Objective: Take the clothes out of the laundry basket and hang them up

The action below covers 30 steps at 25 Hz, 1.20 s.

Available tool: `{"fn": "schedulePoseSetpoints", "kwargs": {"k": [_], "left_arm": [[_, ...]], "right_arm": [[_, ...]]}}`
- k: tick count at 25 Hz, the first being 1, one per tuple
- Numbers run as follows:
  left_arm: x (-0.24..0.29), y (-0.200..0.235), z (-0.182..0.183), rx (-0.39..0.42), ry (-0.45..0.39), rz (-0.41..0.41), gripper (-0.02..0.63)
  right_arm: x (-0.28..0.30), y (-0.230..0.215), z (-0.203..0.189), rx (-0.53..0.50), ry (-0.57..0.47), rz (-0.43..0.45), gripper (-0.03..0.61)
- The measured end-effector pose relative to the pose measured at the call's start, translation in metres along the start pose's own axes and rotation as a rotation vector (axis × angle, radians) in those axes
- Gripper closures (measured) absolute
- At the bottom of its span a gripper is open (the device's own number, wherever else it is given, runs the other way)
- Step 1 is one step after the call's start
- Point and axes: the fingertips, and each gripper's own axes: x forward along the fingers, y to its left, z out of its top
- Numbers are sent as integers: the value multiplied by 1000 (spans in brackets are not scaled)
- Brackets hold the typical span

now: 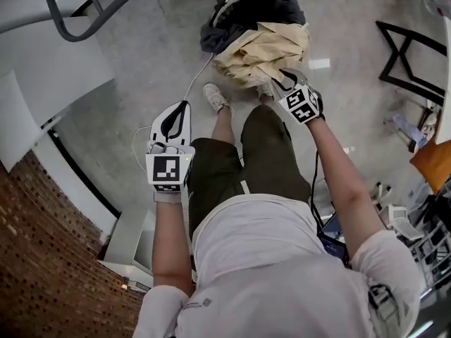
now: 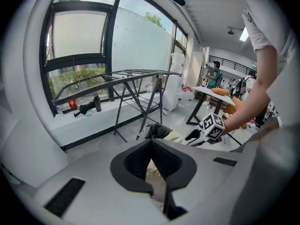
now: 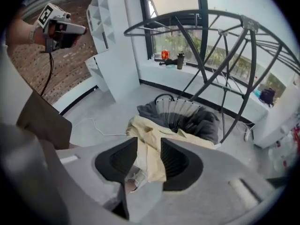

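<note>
On the floor ahead, head view: I see the laundry basket [image 1: 234,5] holding dark clothes [image 1: 273,7] and a cream garment [image 1: 264,51].
Left gripper view: left gripper [image 2: 151,143] closed, empty.
Right gripper view: right gripper [image 3: 149,149] moderately open, unloaded, cream garment visible beyond its gap.

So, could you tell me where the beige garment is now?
The beige garment lies top centre of the head view, draped over the basket beside dark clothes, right by the right gripper.
</note>
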Motion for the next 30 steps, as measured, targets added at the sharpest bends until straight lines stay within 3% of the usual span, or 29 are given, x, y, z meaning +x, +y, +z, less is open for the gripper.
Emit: {"fn": "schedulePoseSetpoints", "kwargs": {"k": [4,12,17,24,26,28,30], "left_arm": [[13,19,-25,3,63,-19,612],[30,43,-73,-12,135,-60,612],[26,52,-97,-13,197,-56,612],[15,62,-113,-19,208,-63,612],[10,65,-115,-21,211,-64,612],[6,67,-113,-19,196,-65,612],[6,67,-108,-17,172,-69,612]], "right_arm": [[43,-1,-33,68,87,-22,367],[114,-7,-76,105,212,-35,297],[147,-6,-103,81,308,-67,285],[171,4,-122,154,391,-36,285],[166,6,-119,169,388,-46,326],[157,6,-116,186,386,-58,475],[148,4,-113,226,376,-56,551]]}}
